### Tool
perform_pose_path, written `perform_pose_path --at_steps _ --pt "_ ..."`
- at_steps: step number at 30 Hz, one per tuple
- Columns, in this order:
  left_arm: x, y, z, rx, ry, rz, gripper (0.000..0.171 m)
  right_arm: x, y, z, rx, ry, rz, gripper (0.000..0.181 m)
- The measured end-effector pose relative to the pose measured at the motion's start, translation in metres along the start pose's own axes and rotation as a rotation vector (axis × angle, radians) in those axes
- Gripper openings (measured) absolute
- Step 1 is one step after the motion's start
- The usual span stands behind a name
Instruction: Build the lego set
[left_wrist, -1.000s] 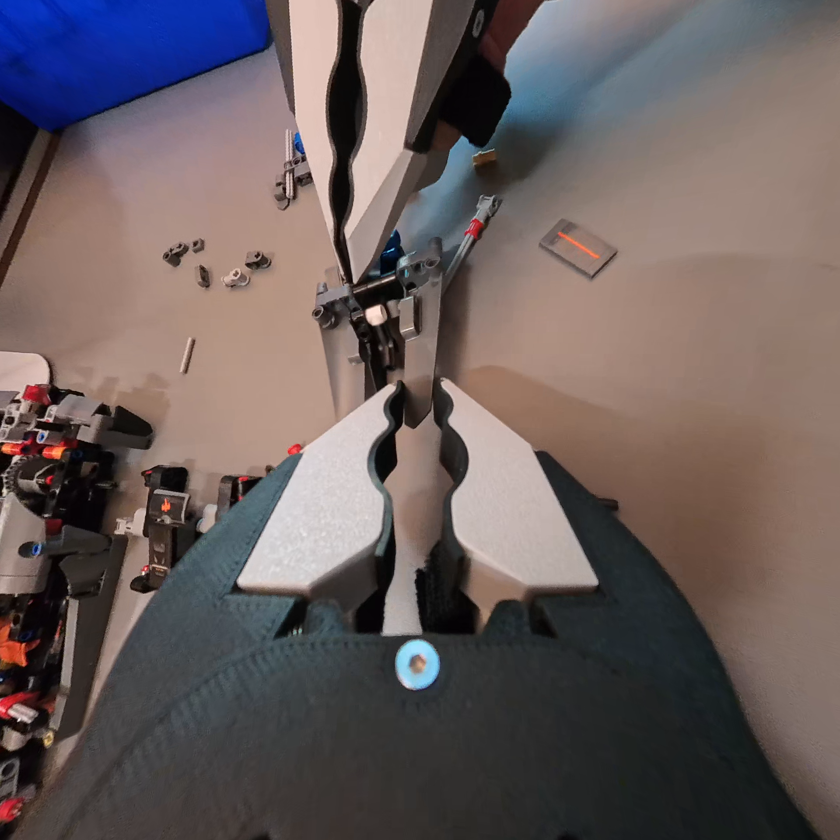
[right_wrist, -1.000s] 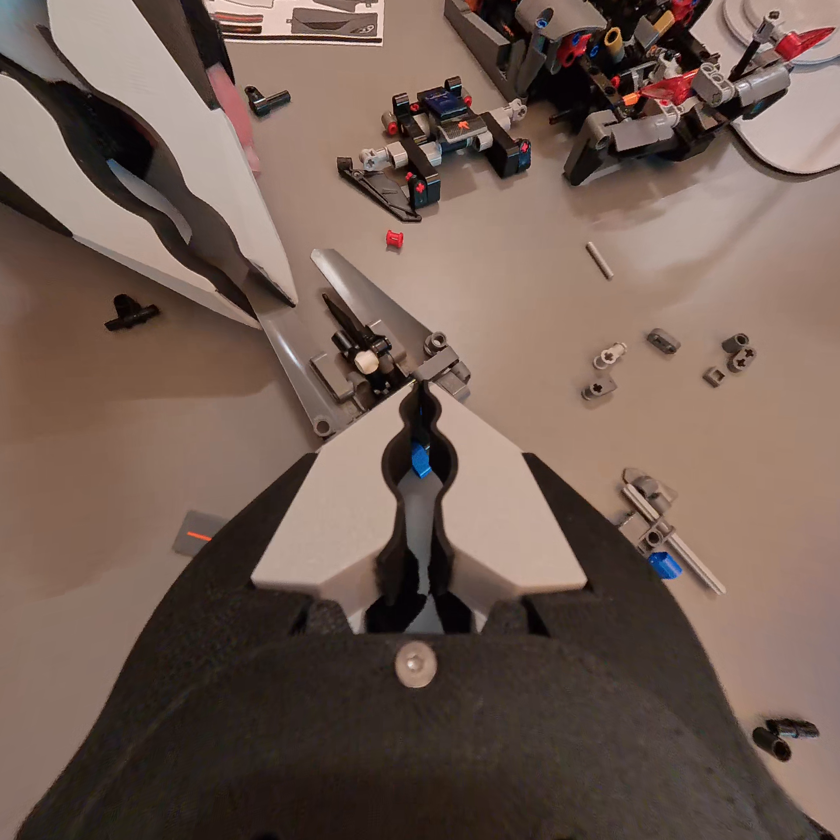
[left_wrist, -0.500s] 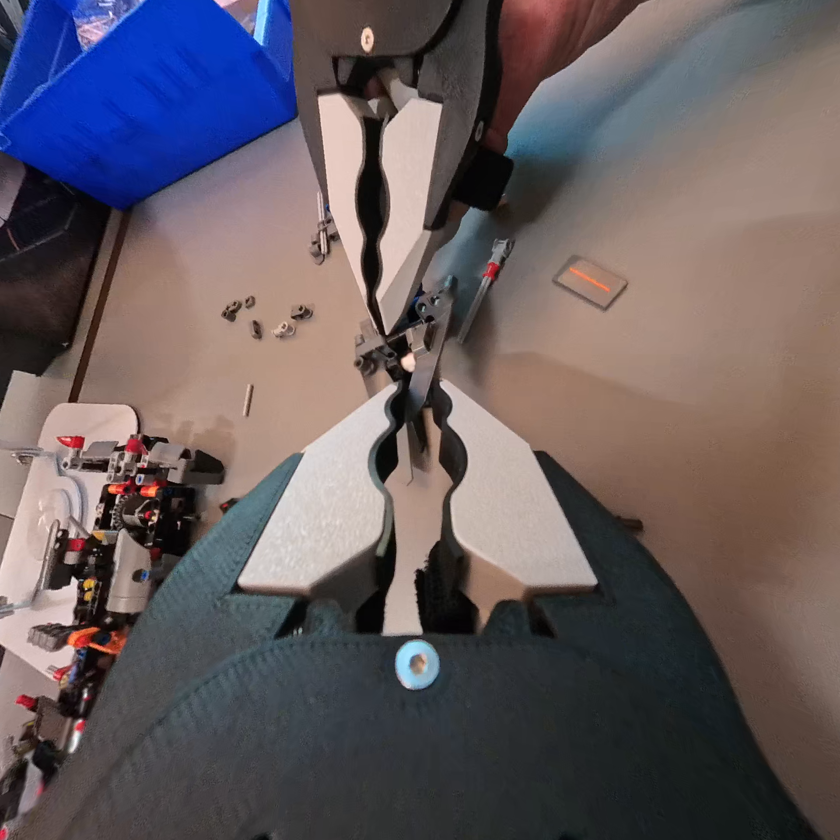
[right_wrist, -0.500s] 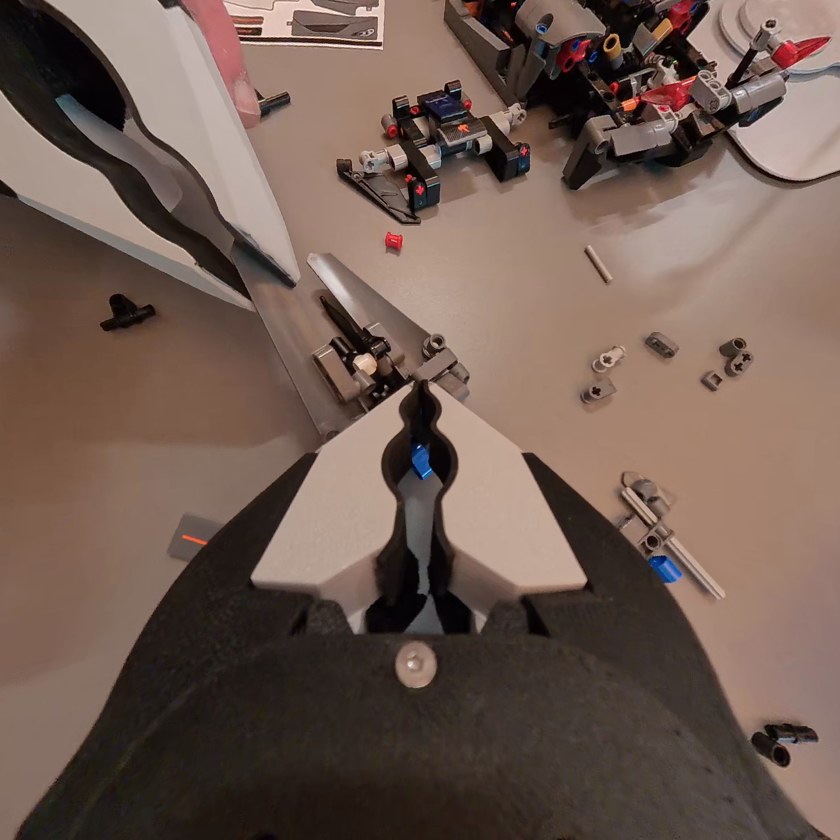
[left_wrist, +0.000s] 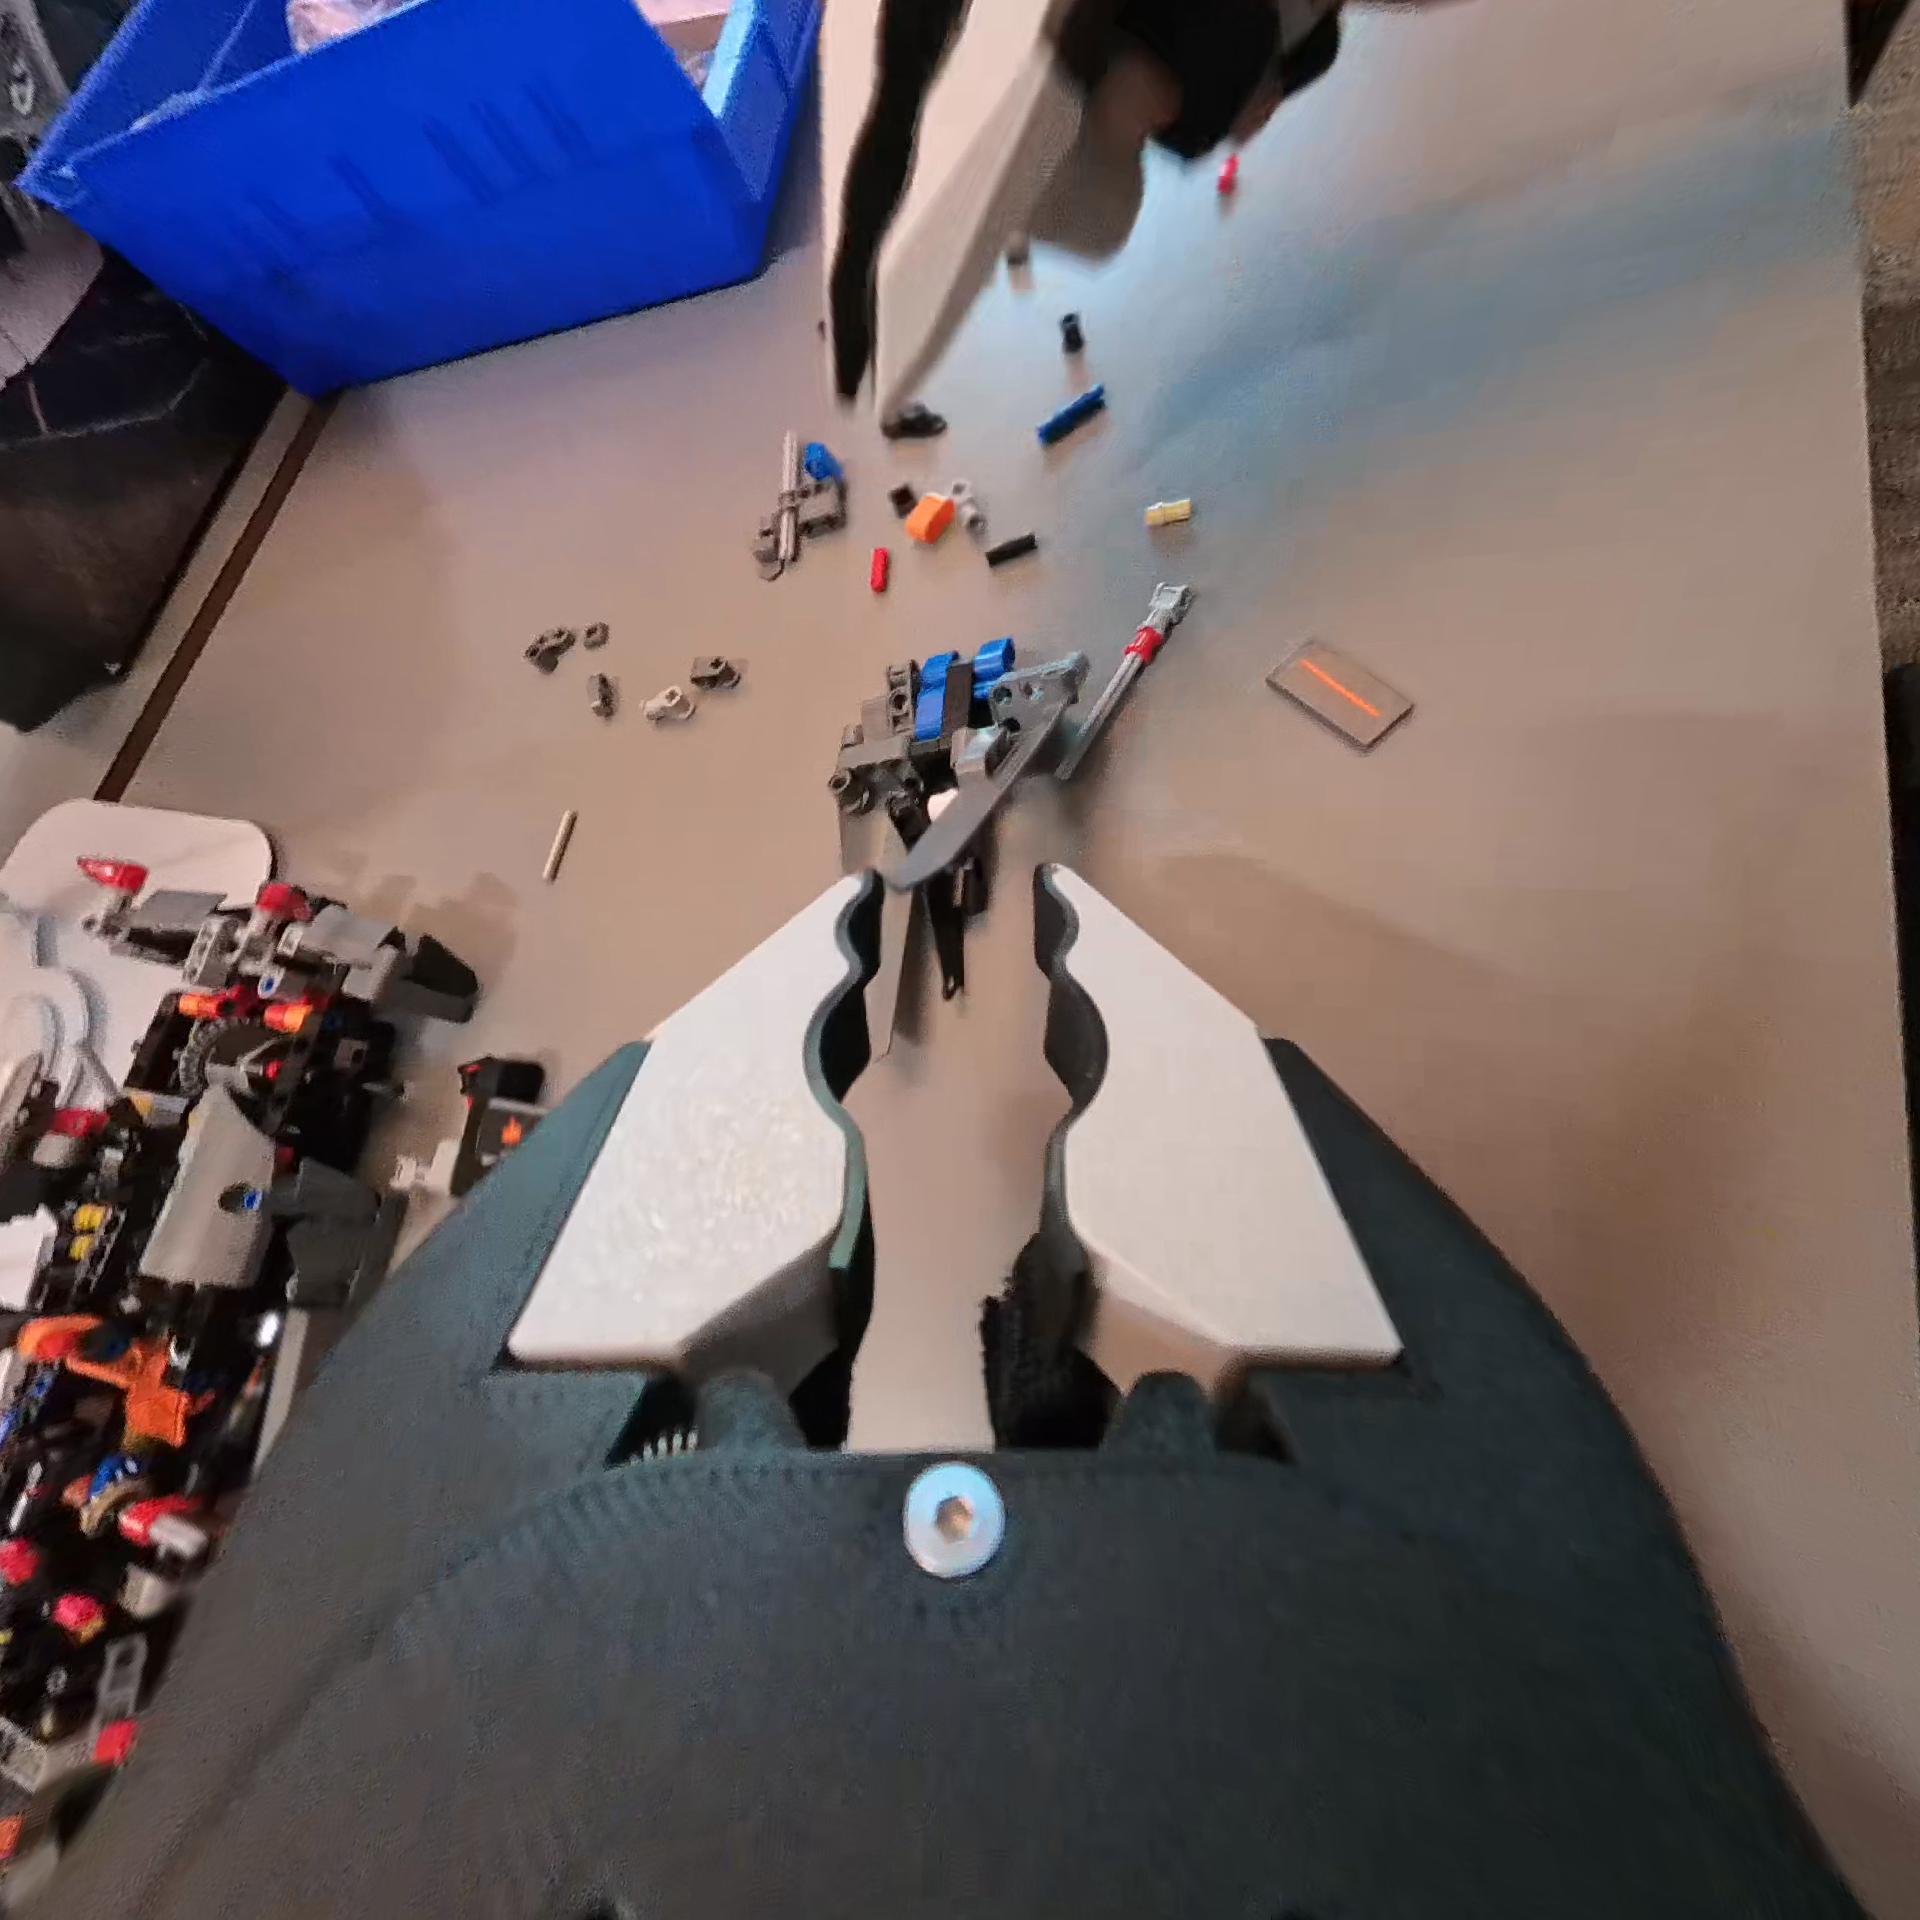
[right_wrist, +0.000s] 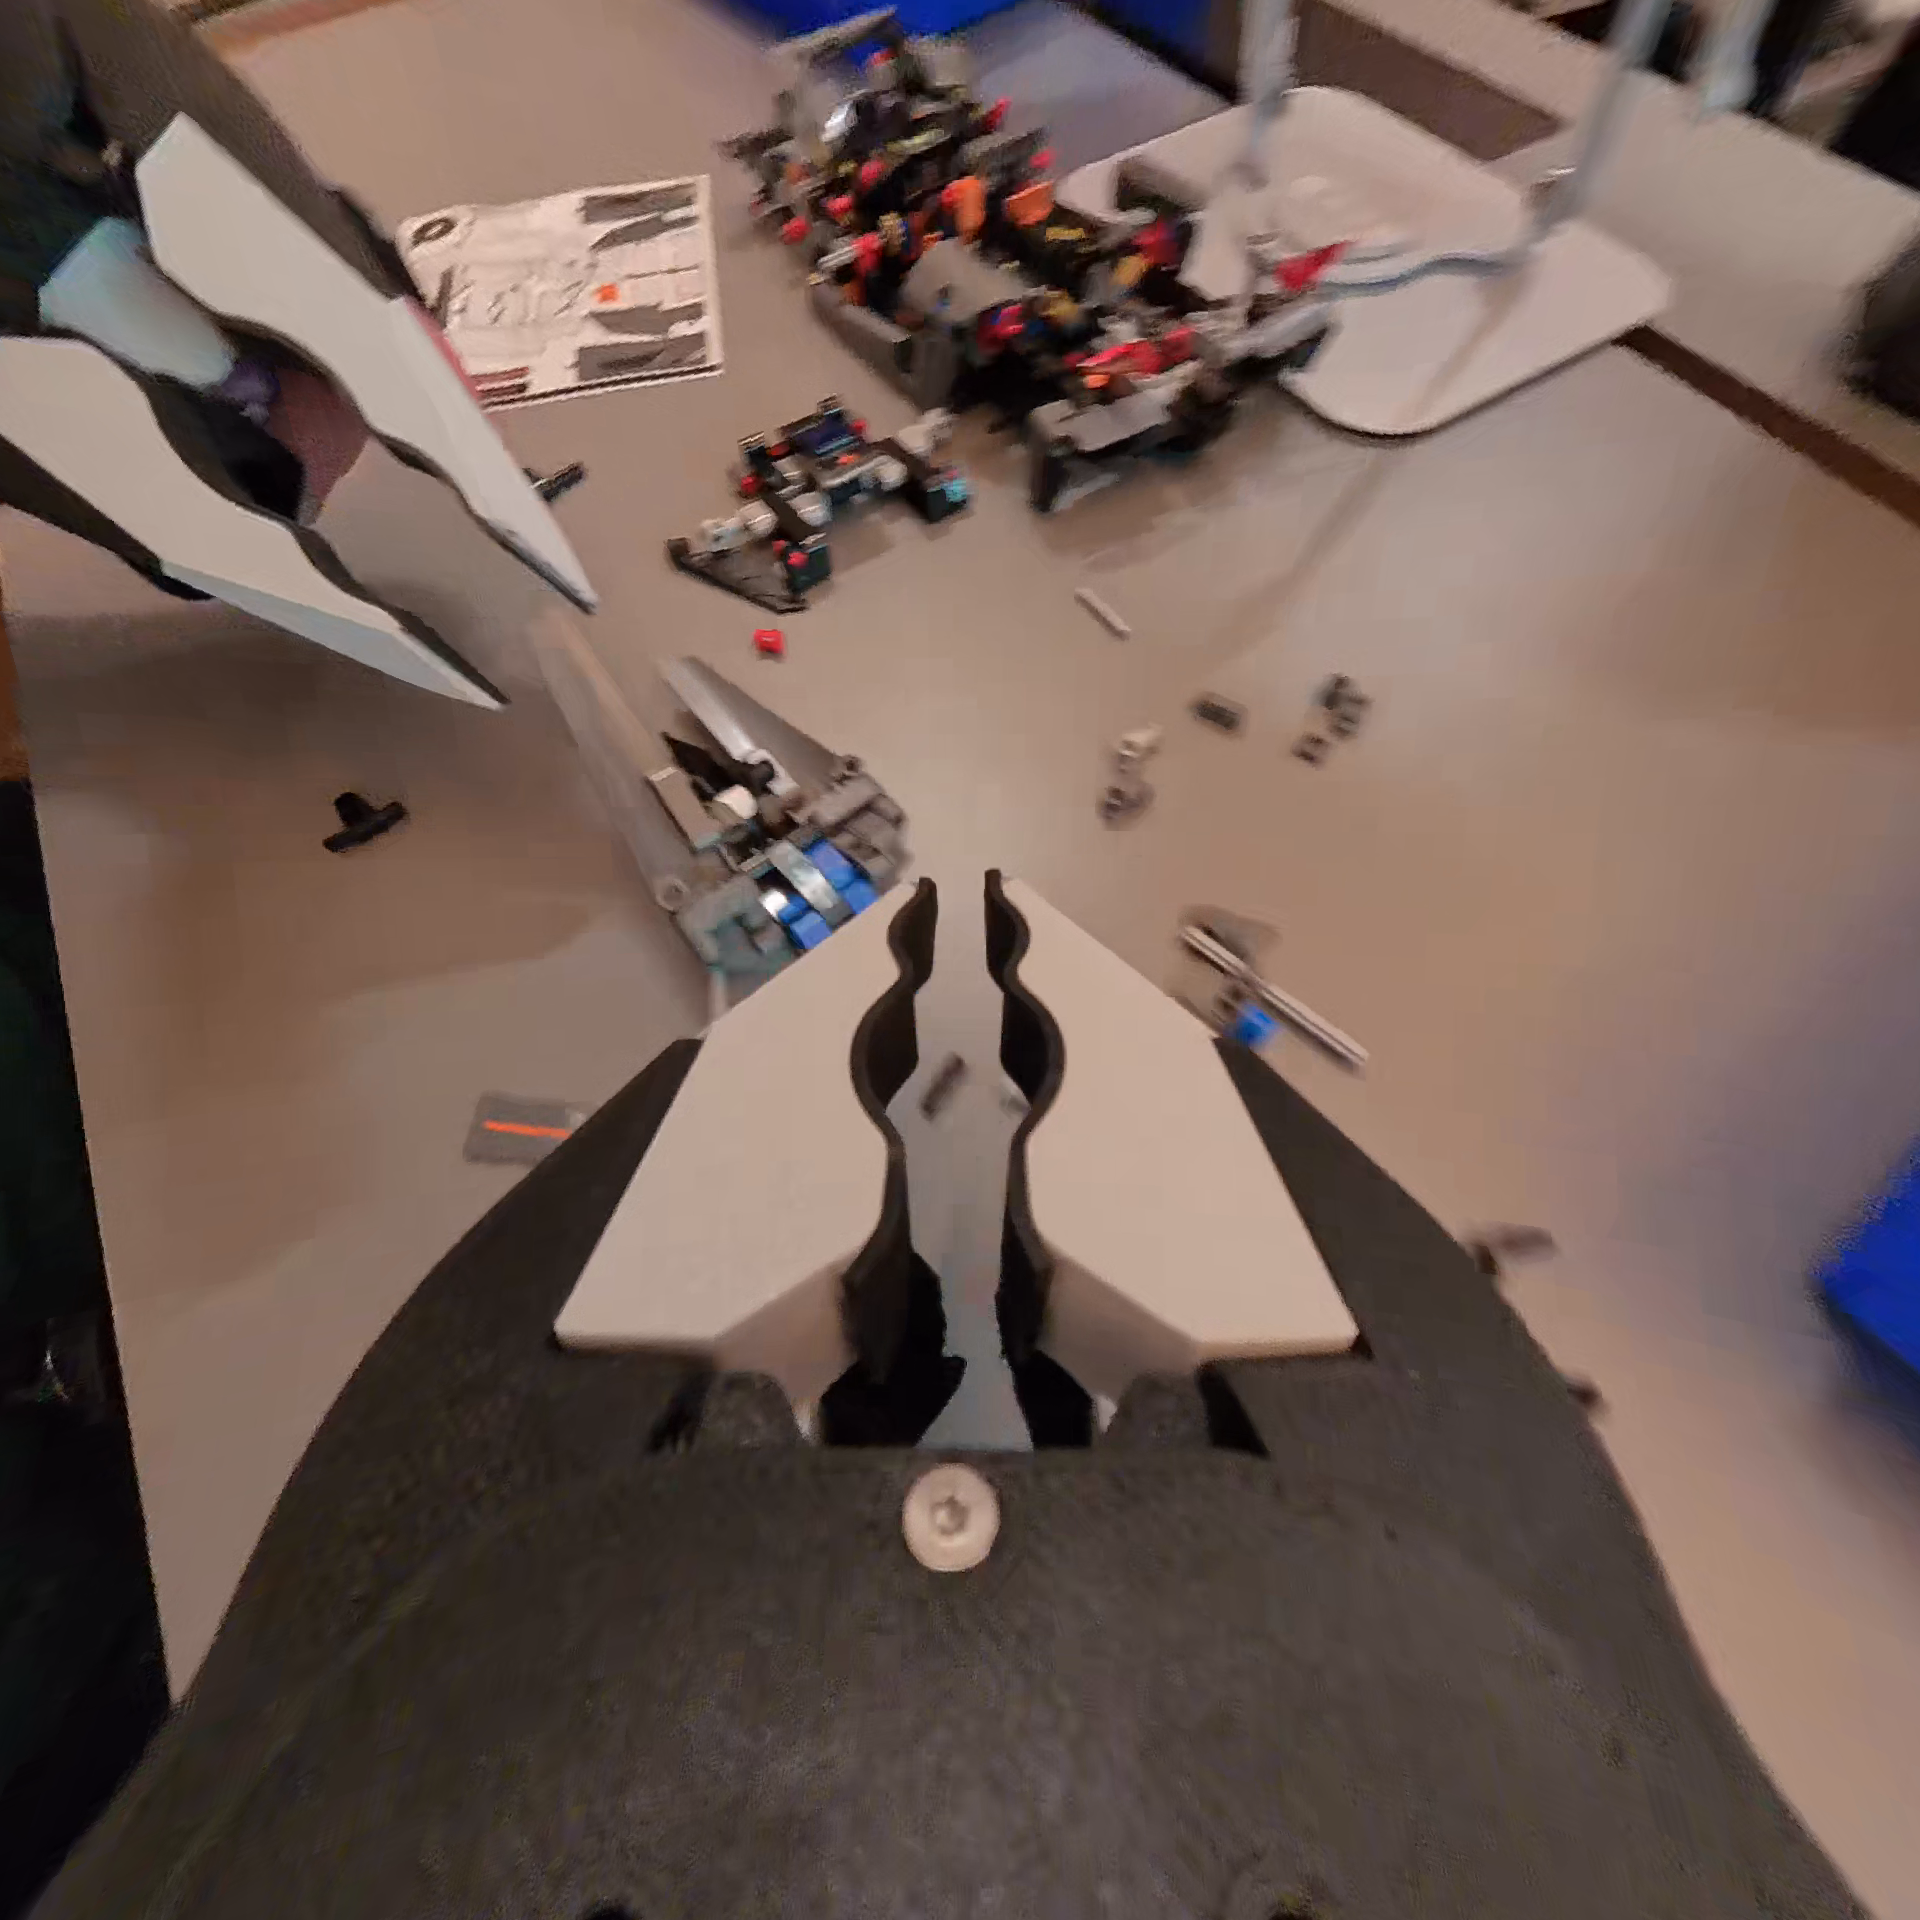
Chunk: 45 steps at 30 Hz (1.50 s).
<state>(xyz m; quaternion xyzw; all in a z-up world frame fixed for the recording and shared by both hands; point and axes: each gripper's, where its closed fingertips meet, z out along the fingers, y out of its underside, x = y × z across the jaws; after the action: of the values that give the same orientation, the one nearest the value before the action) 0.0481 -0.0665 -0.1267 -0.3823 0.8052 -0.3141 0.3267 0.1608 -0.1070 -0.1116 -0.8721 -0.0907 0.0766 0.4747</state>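
A grey winged lego sub-assembly (left_wrist: 956, 748) with blue and black parts lies on the grey table (left_wrist: 1455, 1039). Its long thin panels point toward my left gripper (left_wrist: 956, 883), which is open, with the panel tips reaching in between its fingertips. In the right wrist view the sub-assembly (right_wrist: 748, 821) lies just left of and beyond my right gripper (right_wrist: 958, 883), which is slightly open and empty. The left gripper also shows there (right_wrist: 312, 436) at upper left, open. The right gripper shows blurred at the top of the left wrist view (left_wrist: 935, 208).
A large lego vehicle (right_wrist: 1039, 291) stands by a white stand base (right_wrist: 1455, 281), with a printed sheet (right_wrist: 582, 291) and a small black sub-assembly (right_wrist: 831, 478) nearby. A blue bin (left_wrist: 416, 187) is at the back. Loose small pieces (left_wrist: 935, 520) and a grey tile (left_wrist: 1340, 707) lie scattered. The grippers' ends are close to 12 cm from one another. The left tips stand about 10 cm off the grey tile (left_wrist: 1340, 707). It is also in sight in the right wrist view (right_wrist: 520, 1118).
Both grippers have opened and let go of the sub-assembly, which now lies on the table. The right gripper has pulled well back and up; the left has drawn back slightly.
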Motion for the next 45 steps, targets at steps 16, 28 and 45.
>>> perform_pose_path --at_steps 16,28,45 --pt "0.002 0.010 0.004 -0.006 -0.015 -0.101 0.028 0.038 0.107 -0.051 -0.257 0.180 0.137 0.020" --pt "0.005 0.020 0.003 -0.030 -0.025 -0.133 0.028 0.037 0.100 -0.046 -0.224 0.130 0.115 0.022" --pt "-0.005 0.040 -0.016 -0.040 -0.083 -0.191 0.028 0.106 0.112 -0.082 -0.301 0.322 0.147 0.023"
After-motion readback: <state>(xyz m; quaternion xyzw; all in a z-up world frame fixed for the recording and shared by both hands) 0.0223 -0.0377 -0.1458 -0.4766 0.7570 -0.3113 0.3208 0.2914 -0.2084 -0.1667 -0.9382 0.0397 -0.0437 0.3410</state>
